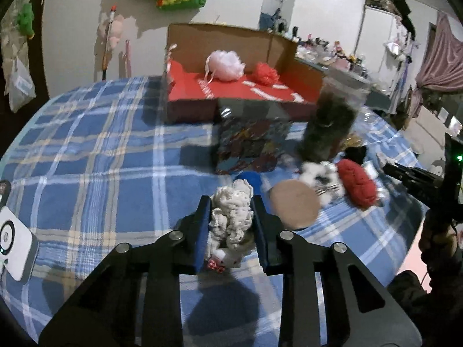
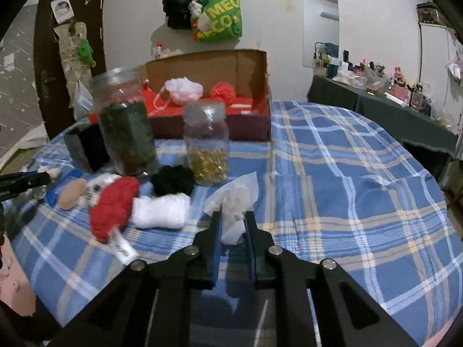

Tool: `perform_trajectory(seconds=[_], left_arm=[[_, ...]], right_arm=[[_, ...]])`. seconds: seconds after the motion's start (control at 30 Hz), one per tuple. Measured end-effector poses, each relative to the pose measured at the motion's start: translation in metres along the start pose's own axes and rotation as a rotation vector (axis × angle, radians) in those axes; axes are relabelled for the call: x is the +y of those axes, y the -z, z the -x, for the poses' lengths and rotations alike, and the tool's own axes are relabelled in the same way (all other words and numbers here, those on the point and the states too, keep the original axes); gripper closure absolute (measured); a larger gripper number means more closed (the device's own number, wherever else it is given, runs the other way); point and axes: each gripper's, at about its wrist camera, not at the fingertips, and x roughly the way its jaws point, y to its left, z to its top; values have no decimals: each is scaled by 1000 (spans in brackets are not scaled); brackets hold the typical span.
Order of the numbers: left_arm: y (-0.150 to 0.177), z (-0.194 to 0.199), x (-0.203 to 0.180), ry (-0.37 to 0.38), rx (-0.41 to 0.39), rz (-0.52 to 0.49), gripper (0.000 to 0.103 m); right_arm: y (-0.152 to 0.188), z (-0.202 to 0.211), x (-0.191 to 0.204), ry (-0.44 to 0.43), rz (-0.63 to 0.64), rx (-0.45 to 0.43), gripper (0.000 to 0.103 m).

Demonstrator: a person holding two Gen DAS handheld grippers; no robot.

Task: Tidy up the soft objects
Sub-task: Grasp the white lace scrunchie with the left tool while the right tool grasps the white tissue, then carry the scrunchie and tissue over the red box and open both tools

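Observation:
My left gripper (image 1: 231,202) is shut on a cream knitted soft toy (image 1: 231,217) and holds it above the blue plaid cover. My right gripper (image 2: 233,215) is shut on a crumpled white tissue (image 2: 235,199). A cardboard box with a red floor (image 1: 231,89) stands at the back; it holds a pink bath pouf (image 1: 225,65) and a red pouf (image 1: 264,75). It also shows in the right wrist view (image 2: 246,107). On the cover lie a red knitted item (image 2: 113,205), a white fluffy roll (image 2: 162,208), a black pouf (image 2: 173,180) and a tan round pad (image 1: 293,205).
A tall jar of dark stuff (image 2: 124,124) and a smaller jar with gold pieces (image 2: 207,144) stand in front of the box. A patterned gift box (image 1: 251,141) stands mid-bed. A white device (image 1: 14,240) lies at the left edge. A cluttered shelf (image 2: 376,86) runs along the right.

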Motion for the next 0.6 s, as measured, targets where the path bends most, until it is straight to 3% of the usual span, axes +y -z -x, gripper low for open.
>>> perform_trajectory(seconds=[0.23, 0.6], left_arm=[[-12, 17, -32, 80, -60, -67, 77], [-14, 3, -85, 195, -63, -136, 77]], right_arm=[[-15, 26, 31, -93, 40, -85, 87], [-10, 17, 76, -207, 93, -73, 87]])
